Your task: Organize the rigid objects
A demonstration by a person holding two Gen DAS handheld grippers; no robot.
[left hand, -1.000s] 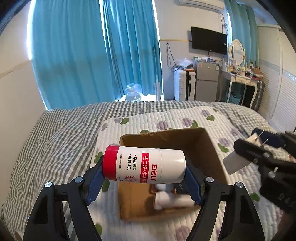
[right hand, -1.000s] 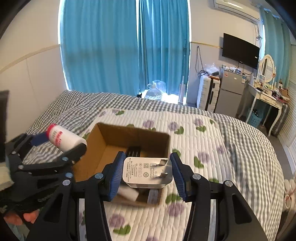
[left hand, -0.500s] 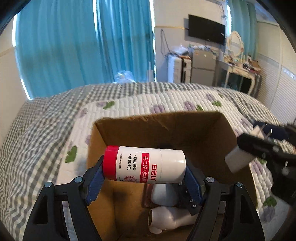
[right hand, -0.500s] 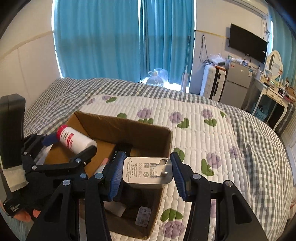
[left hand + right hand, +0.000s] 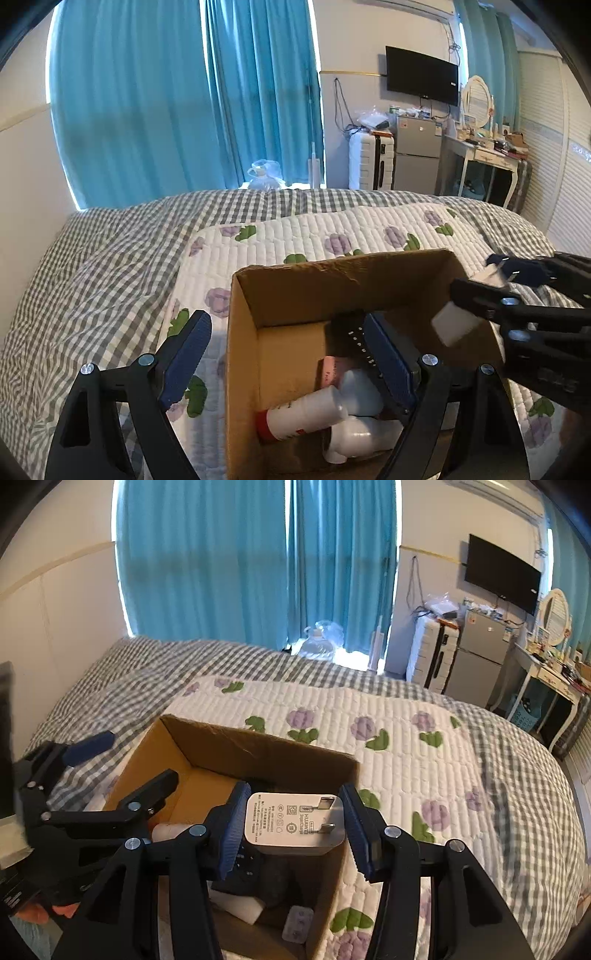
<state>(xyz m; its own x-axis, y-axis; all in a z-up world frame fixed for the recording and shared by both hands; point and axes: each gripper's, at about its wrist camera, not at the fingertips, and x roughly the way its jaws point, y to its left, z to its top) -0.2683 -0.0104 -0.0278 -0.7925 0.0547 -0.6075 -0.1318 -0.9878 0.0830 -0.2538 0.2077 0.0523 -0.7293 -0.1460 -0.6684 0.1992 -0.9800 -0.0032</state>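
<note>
An open cardboard box (image 5: 332, 280) stands on the bed; it also shows in the right wrist view (image 5: 236, 746). My left gripper (image 5: 288, 358) is open and empty above the box's left wall. The white bottle with the red cap (image 5: 303, 411) lies inside the box on other white bottles (image 5: 364, 435). My right gripper (image 5: 293, 827) is shut on a white charger plug (image 5: 295, 823) and holds it above the box's right side. The charger (image 5: 458, 325) and right gripper also show at the right of the left wrist view. The left gripper (image 5: 122, 775) shows at the left of the right wrist view.
The box also holds a black remote (image 5: 360, 345), a pink item (image 5: 330, 371) and a small grey adapter (image 5: 297, 925). The bed has a quilted floral cover (image 5: 406, 738) over a checked sheet (image 5: 92, 277). Blue curtains, a fridge and a desk stand beyond.
My left gripper opened and let go of the red-capped bottle, which now lies in the box. Both grippers pulled back a little. The right gripper still holds the charger.
</note>
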